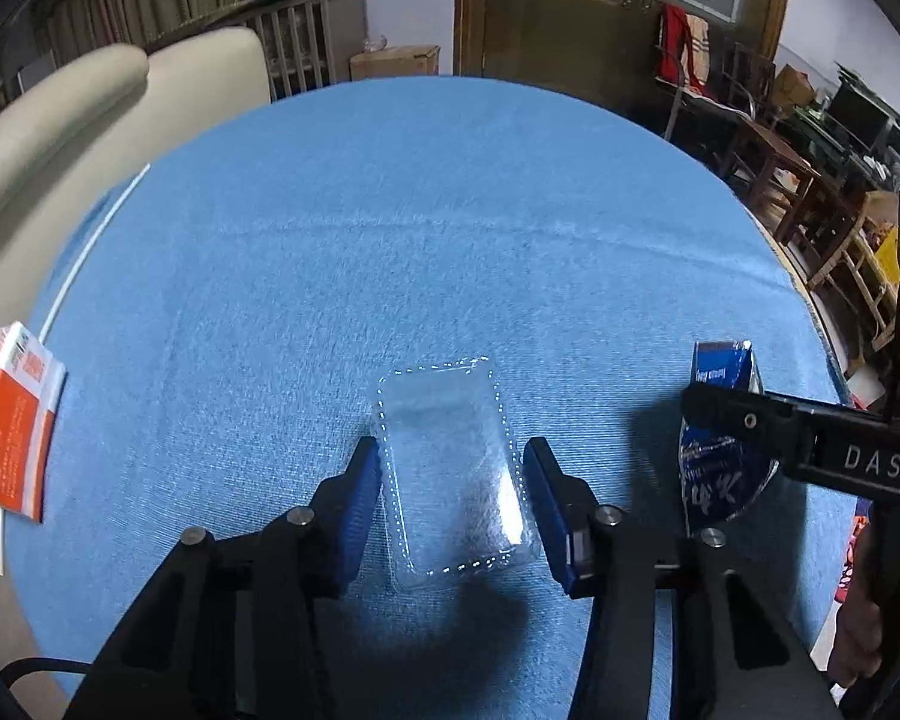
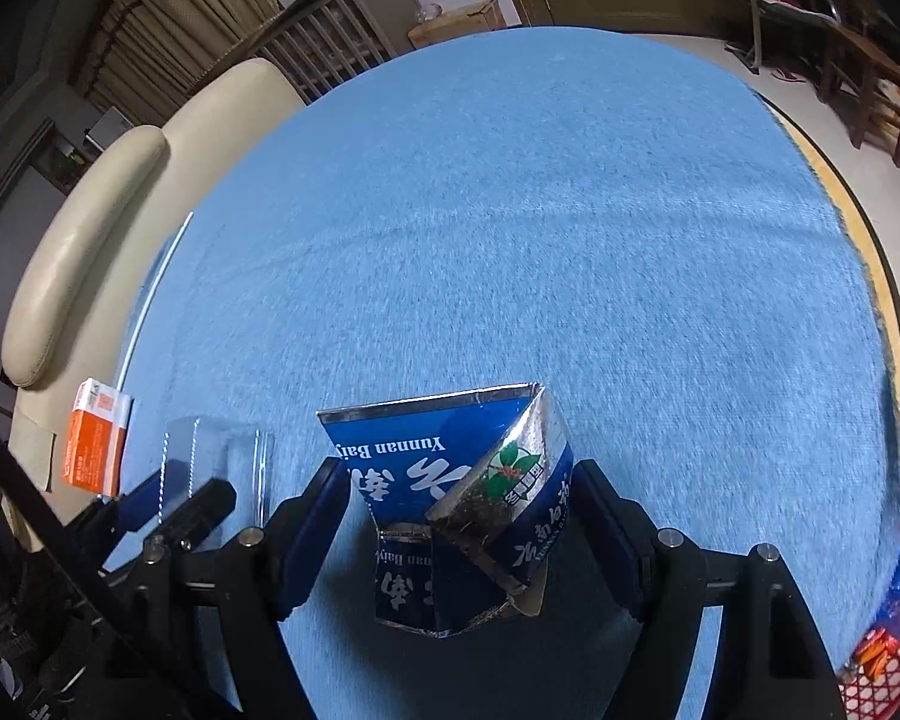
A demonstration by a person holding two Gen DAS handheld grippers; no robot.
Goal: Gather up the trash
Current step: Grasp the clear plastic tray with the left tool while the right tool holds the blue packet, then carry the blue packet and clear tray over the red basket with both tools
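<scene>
Grasp step: my left claw (image 1: 450, 480) straddles the clear plastic blister tray (image 1: 453, 468), my right claw (image 2: 459, 504) the crumpled blue foil-lined carton (image 2: 462, 498), both wide, awaiting closure.

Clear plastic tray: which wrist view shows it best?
The left wrist view: the clear plastic tray lies flat on the blue cloth, whole outline visible between the left gripper's open fingers. The right wrist view catches only a blurred part at the left edge.
</scene>
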